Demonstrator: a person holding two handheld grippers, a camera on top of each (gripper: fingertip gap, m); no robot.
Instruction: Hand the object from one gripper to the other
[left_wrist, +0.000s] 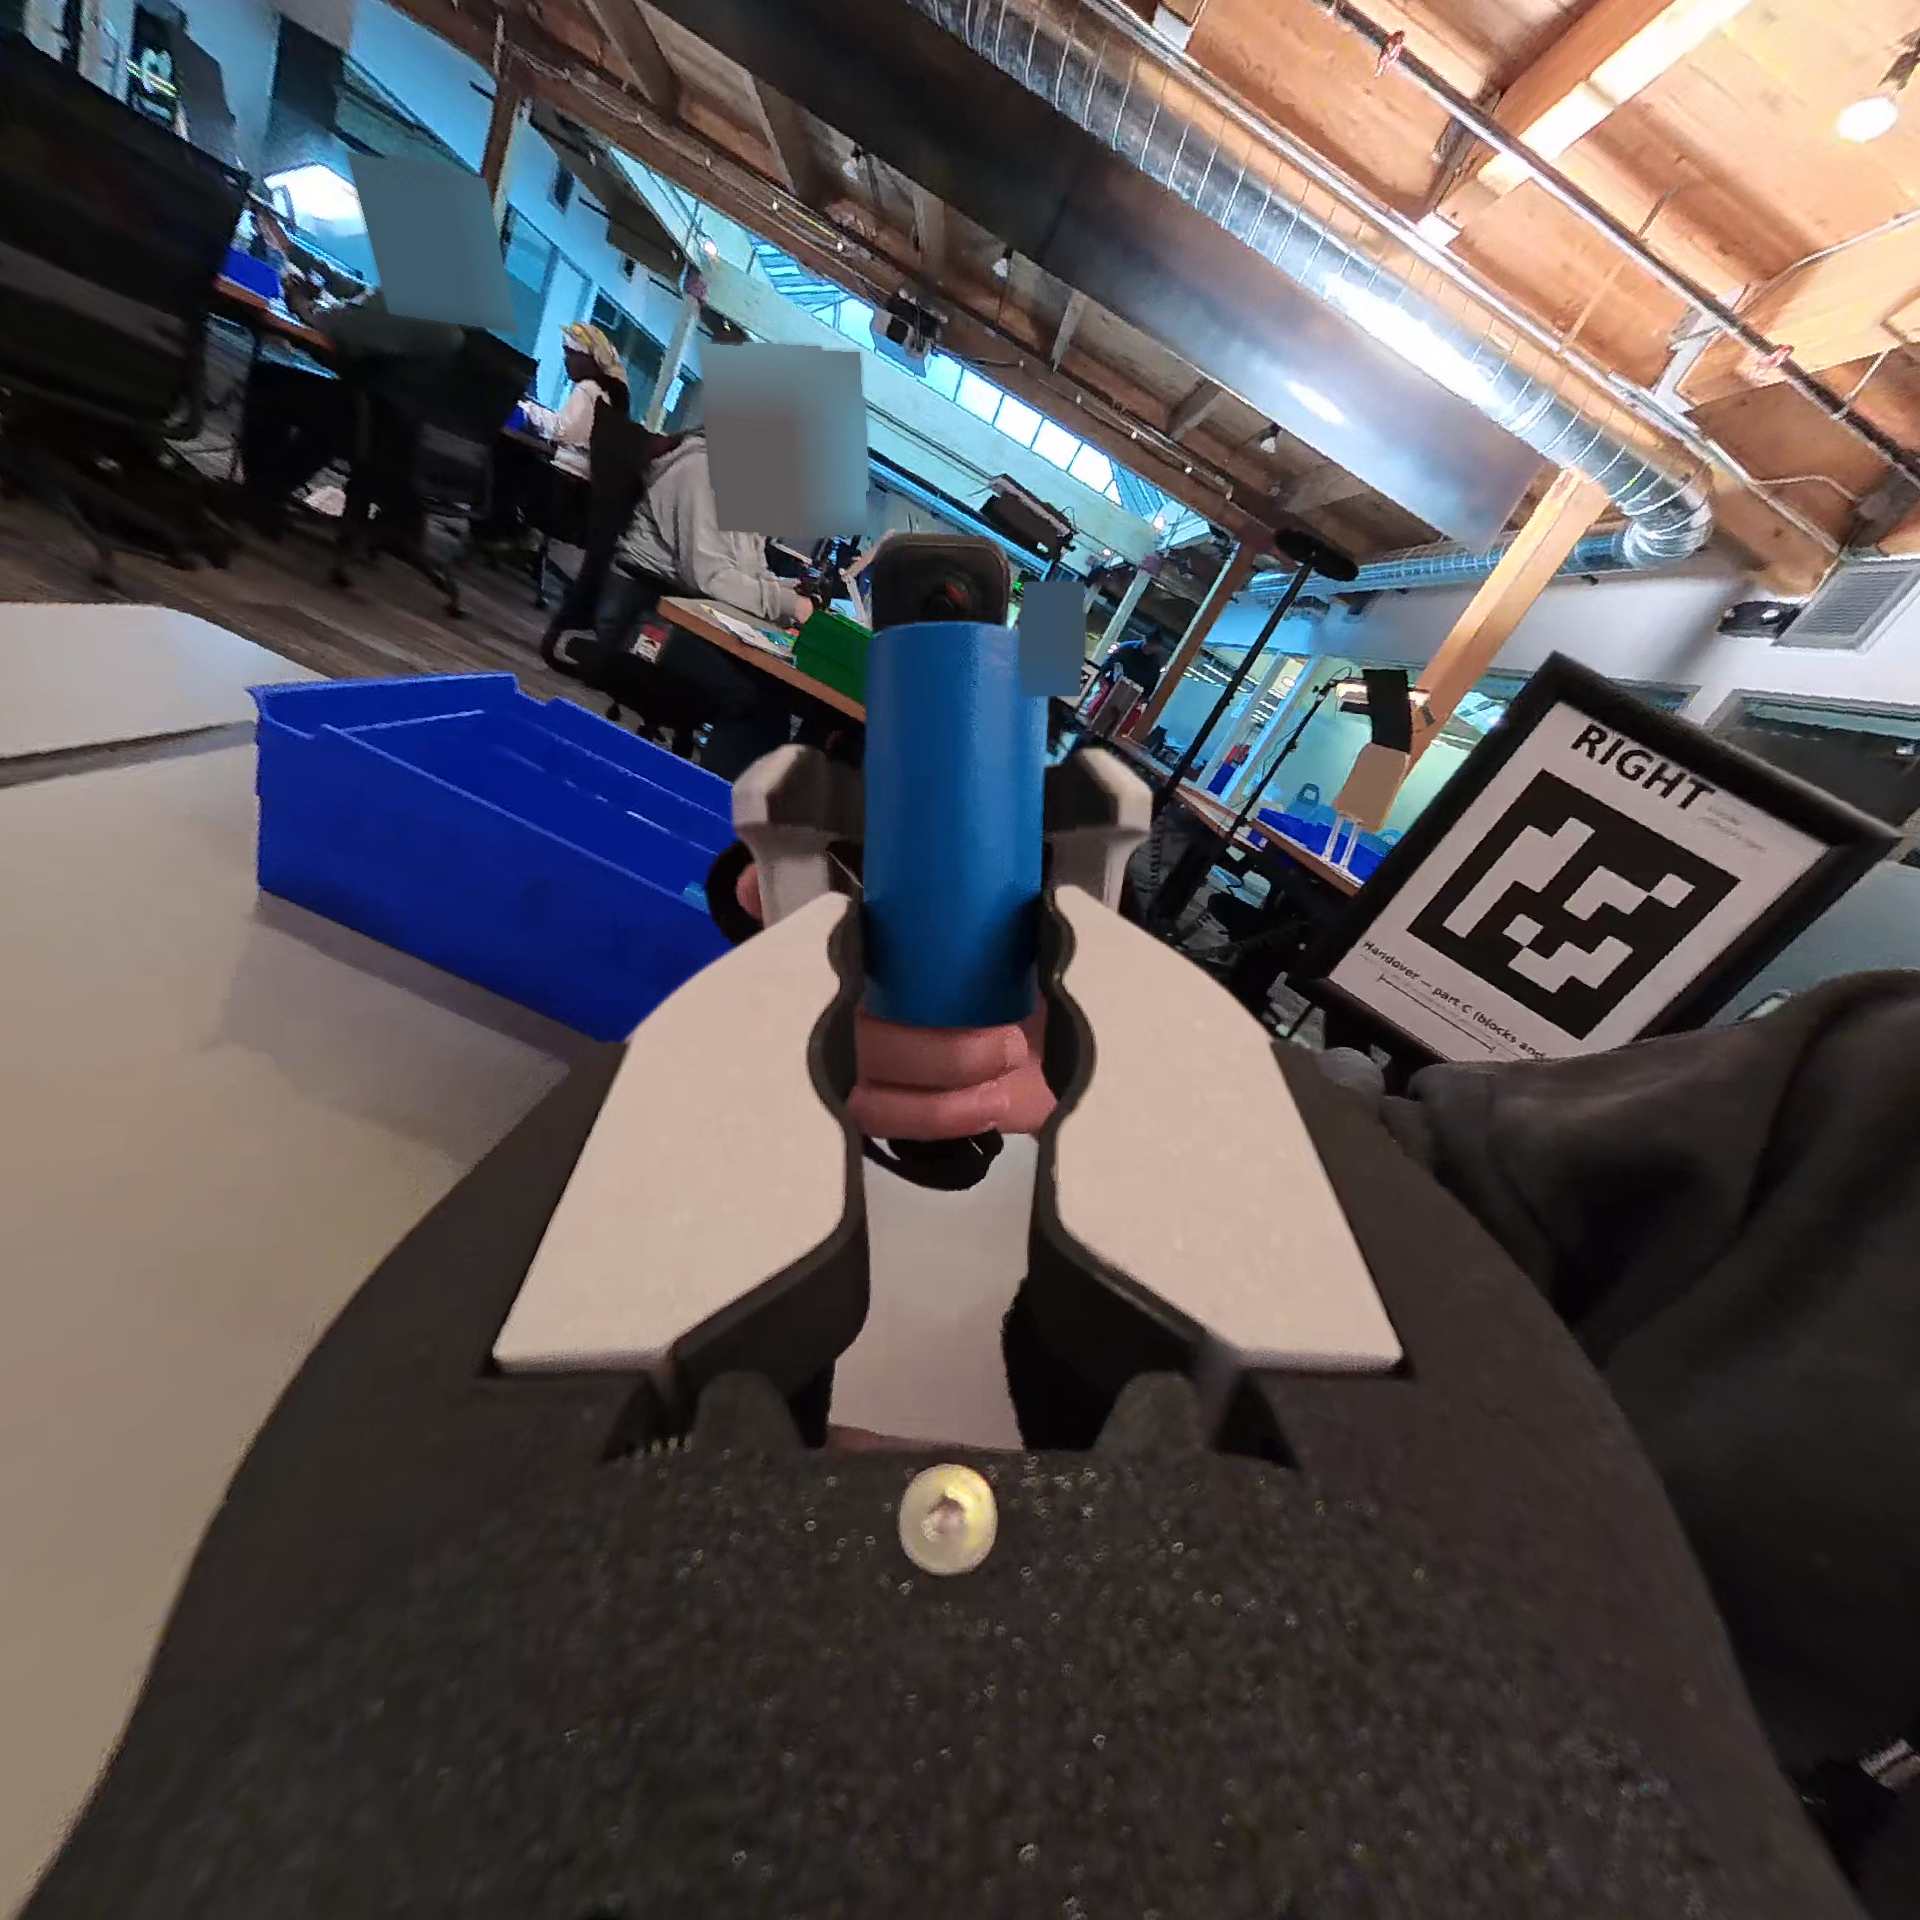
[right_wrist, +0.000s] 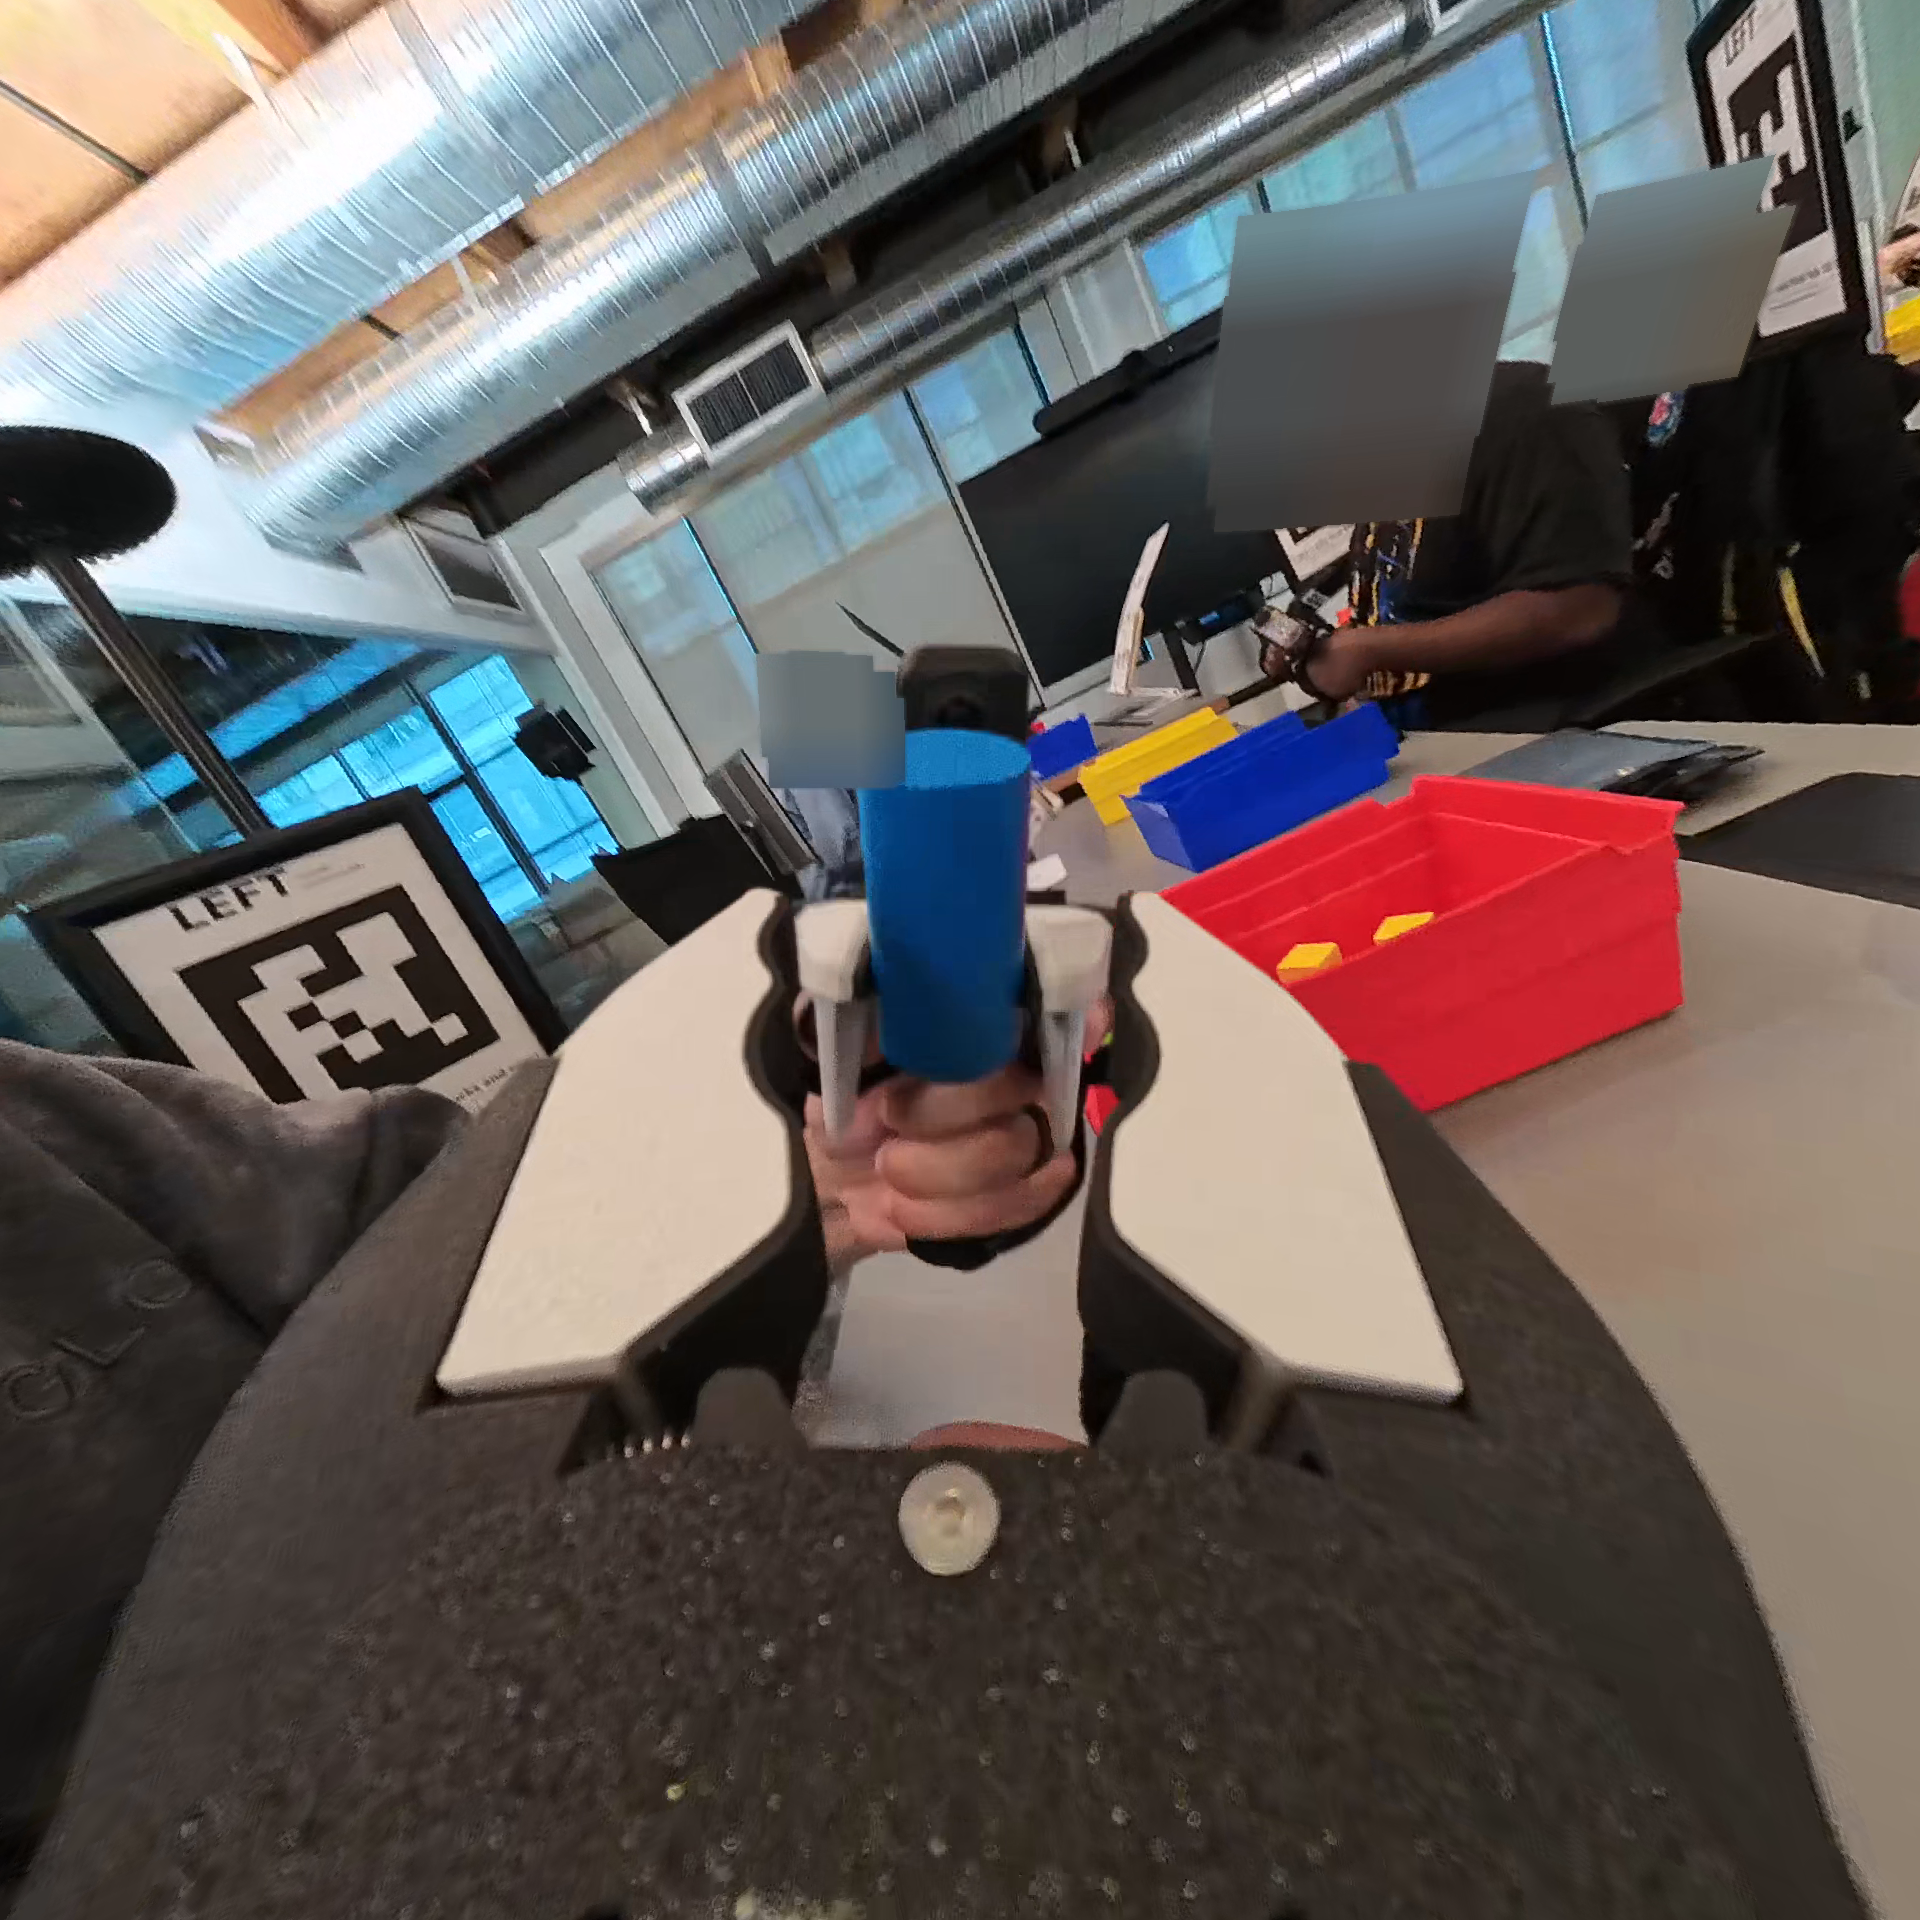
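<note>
Left claw (left_wrist: 951, 956) clamping upright blue cylinder (left_wrist: 951, 831), right claw (right_wrist: 945, 966) spread around it

We see left gripper (left_wrist: 951, 966) pinched tight, white fingers (left_wrist: 727, 1122) near together; right gripper (right_wrist: 945, 997) facing it, fingers (right_wrist: 644, 1164) spread wide; bare hand (right_wrist: 956, 1164) grips each handle.

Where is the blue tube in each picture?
Left wrist view: the blue tube stands upright at centre, clamped between this gripper's jaws.
Right wrist view: blue tube upright at centre, between open jaws, not touching.
Shared landmark: the grey table.
</note>
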